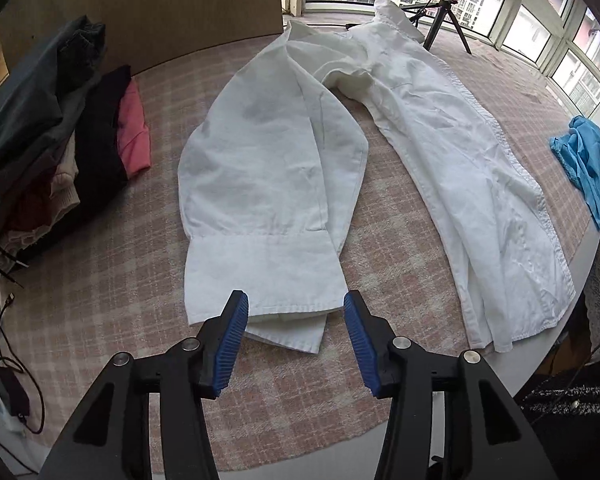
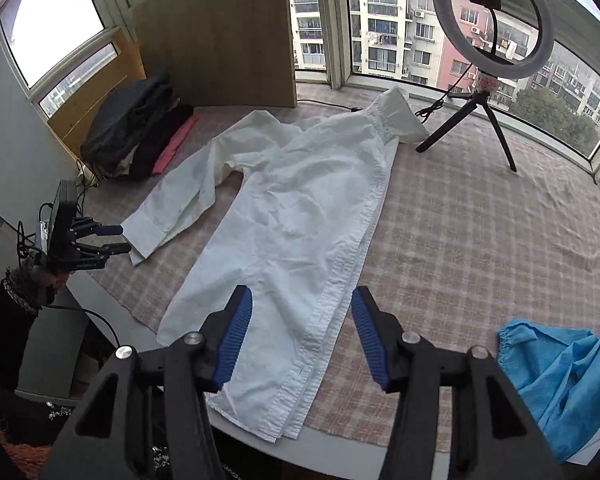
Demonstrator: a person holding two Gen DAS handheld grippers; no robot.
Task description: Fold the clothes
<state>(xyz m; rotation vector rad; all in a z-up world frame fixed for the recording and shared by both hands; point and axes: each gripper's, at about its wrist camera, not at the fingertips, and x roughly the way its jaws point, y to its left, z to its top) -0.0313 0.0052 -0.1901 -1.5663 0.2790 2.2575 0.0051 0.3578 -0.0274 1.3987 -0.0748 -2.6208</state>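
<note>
A white long-sleeved shirt (image 1: 460, 168) (image 2: 300, 200) lies flat on the pink checked tablecloth (image 1: 100, 280), collar toward the windows. Its body is folded lengthwise, with the button placket along one side. One sleeve (image 1: 268, 152) stretches out to the side, its cuff (image 1: 260, 272) nearest me. My left gripper (image 1: 296, 304) (image 2: 122, 239) hovers open just at the cuff's end, its blue pads (image 1: 232, 344) touching nothing. My right gripper (image 2: 302, 296) is open above the shirt's hem near the front table edge, nothing between its fingers.
A pile of dark and pink folded clothes (image 1: 52, 120) (image 2: 136, 132) sits at the far left by a wooden panel (image 2: 220, 32). A blue garment (image 1: 588, 160) (image 2: 560, 380) lies at the right edge. A ring light on a tripod (image 2: 488, 20) stands at the back. Cables (image 1: 4, 340) hang at the left.
</note>
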